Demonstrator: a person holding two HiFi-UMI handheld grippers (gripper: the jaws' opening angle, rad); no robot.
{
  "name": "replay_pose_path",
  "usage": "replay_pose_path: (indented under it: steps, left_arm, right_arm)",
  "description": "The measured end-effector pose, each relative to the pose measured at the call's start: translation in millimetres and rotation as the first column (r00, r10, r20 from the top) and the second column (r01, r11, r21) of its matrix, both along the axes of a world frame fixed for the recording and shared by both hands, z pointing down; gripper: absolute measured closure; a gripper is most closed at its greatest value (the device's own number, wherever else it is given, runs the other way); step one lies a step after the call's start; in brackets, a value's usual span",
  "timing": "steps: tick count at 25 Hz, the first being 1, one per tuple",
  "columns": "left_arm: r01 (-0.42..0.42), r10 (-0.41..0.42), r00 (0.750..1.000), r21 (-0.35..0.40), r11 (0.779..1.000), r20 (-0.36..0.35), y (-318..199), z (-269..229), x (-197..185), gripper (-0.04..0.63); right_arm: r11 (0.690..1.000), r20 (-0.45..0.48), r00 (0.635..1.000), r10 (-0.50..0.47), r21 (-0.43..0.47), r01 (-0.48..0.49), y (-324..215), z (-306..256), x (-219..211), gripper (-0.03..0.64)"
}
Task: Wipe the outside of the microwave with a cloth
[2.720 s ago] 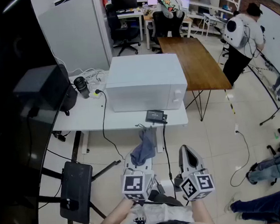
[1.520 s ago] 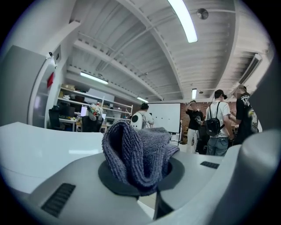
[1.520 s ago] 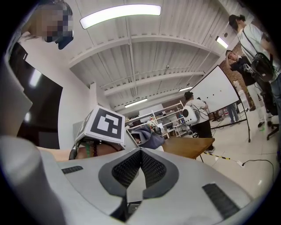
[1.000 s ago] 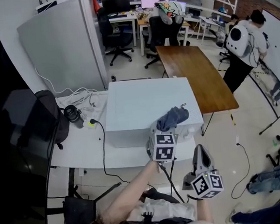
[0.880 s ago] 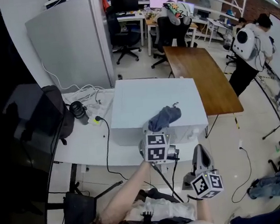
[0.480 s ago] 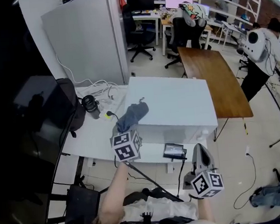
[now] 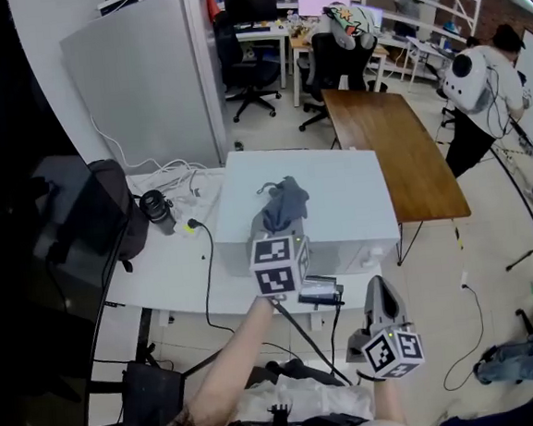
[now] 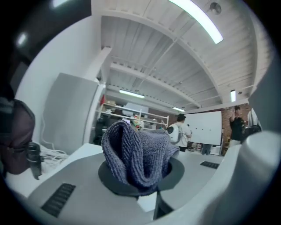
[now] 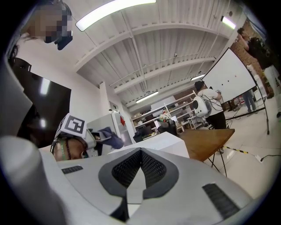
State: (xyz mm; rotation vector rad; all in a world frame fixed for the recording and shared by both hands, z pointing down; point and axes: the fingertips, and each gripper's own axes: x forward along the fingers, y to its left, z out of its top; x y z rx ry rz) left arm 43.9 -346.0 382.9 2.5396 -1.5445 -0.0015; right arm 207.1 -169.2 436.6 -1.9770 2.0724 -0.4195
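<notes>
Wiping was judged under way: the cloth (image 7: 283, 206), clamped in the left gripper (image 7: 282, 234) fingers, lay on the microwave (image 7: 349, 205) top, a pressed sweep being called for next, while the right gripper (image 7: 377, 292) fingers were seen closed on nothing.

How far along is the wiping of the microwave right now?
Done: the cloth is clamped in the left gripper. In hand: it is at the microwave's top, near the front edge. Left, likely: front and sides; how much of the top is wiped can't be told. The right gripper hangs shut, empty.
</notes>
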Motion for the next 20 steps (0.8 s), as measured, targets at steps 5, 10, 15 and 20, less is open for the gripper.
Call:
replay_pose_path:
  steps: [5, 10, 15, 20]
  left_arm:
    - [-0.304, 0.304, 0.953, -0.007, 0.953, 0.011, 2, -15, 145, 0.54]
    - [-0.42, 0.428, 0.902, -0.119, 0.9, 0.055, -2, 16, 219, 0.54]
    - [-0.377, 0.396, 0.909, -0.148, 0.914, 0.127, -22, 36, 208, 0.54]
    - [-0.255, 0.276, 0.944, -0.133, 0.958, 0.183, -49, 39, 145, 0.54]
  right_arm:
    - [0.996, 0.006, 0.996, 0.091, -0.01, -0.091, 11, 6, 34, 0.594]
    - [0.979, 0.009, 0.979, 0.204, 0.008, -0.204, 25, 1, 70, 0.594]
    - [0.968, 0.011, 0.968, 0.249, 0.006, -0.249, 33, 2, 82, 0.594]
    - [0.98, 0.01, 0.98, 0.197, 0.001, -0.197, 22, 1, 66, 0.594]
